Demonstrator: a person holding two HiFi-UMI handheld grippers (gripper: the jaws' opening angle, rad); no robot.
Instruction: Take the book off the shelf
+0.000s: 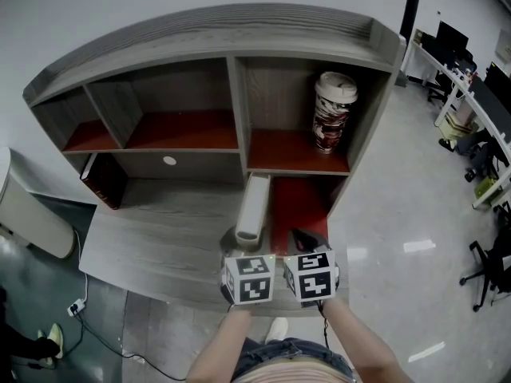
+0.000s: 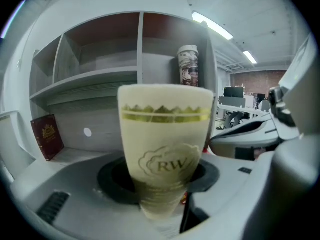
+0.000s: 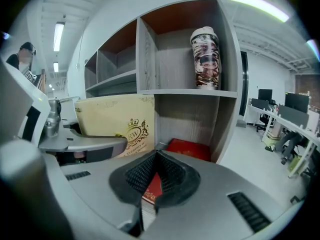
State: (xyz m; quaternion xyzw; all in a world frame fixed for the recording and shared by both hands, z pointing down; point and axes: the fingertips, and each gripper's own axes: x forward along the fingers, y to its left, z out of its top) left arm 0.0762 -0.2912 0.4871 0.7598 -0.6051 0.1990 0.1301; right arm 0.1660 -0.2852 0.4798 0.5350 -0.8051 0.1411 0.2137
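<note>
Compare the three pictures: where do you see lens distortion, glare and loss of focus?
Head view: the wide lens bows the top of the shelf unit into an arc, and bright reflections glare on the glossy floor. Left gripper view: the cream book is so near that its lower end blurs. Right gripper view: the ceiling light blows out; the corners go black.

Three books (image 1: pixel 252 206) (image 1: pixel 297 207) (image 1: pixel 104 180), one canister (image 1: pixel 333 112), one shelf (image 1: pixel 239 29).
</note>
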